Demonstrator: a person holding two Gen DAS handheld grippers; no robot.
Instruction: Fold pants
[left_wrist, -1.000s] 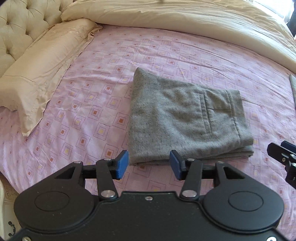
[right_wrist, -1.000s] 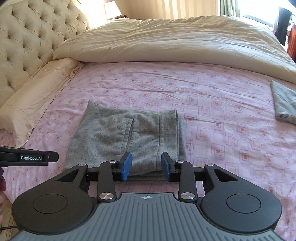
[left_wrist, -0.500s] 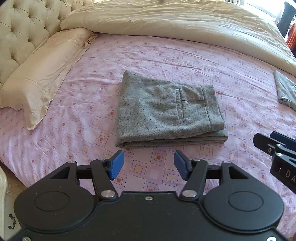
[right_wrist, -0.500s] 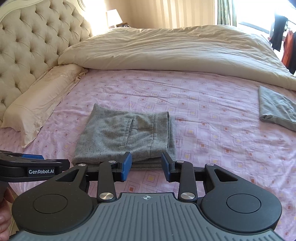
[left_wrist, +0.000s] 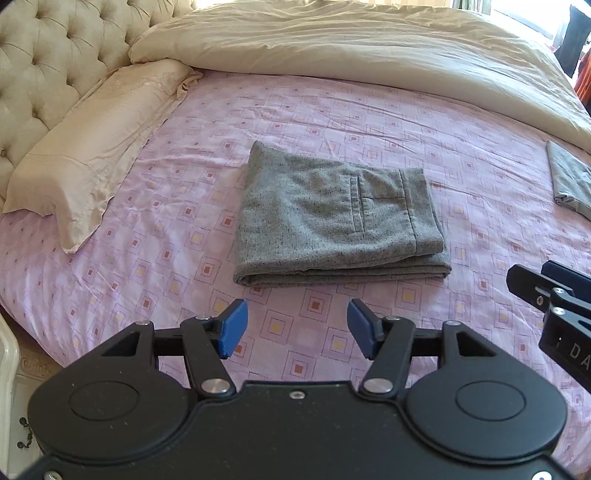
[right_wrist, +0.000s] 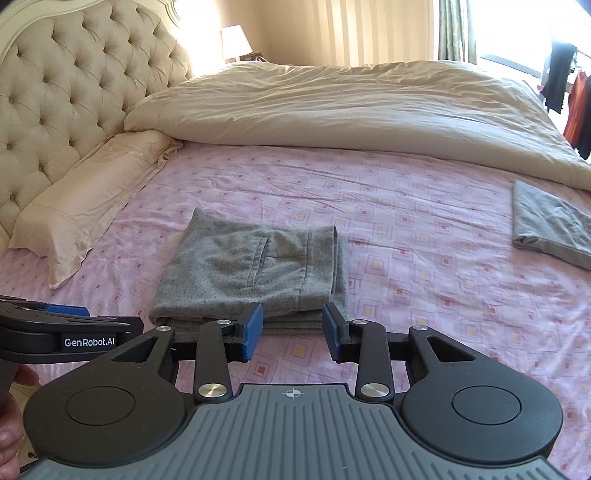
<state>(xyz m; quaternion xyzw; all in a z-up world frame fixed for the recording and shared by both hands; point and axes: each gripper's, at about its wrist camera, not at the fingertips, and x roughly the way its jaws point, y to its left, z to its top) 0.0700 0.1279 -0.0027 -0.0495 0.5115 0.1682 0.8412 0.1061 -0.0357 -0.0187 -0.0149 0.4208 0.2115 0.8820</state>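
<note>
Grey wool pants (left_wrist: 332, 218) lie folded into a flat stack on the pink patterned sheet (left_wrist: 184, 229), pocket side up; the right wrist view shows them too (right_wrist: 255, 273). My left gripper (left_wrist: 293, 328) hovers above the sheet short of the stack's near edge, open, with nothing between its blue pads. My right gripper (right_wrist: 291, 334) hangs just before the stack's near right corner, open and empty as well. Each gripper shows at the edge of the other's view: the right one (left_wrist: 554, 306), the left one (right_wrist: 66, 328).
A beige pillow (left_wrist: 92, 147) lies at the left against a tufted headboard (right_wrist: 74, 88). A bunched cream duvet (right_wrist: 351, 118) covers the far half of the bed. Another folded grey garment (right_wrist: 550, 225) lies at the right. A white nightstand (left_wrist: 11, 369) stands at the bed's near left corner.
Both grippers pulled back and up from the folded pants, so the stack looks farther away. The left jaws widened a little. The pants stay put.
</note>
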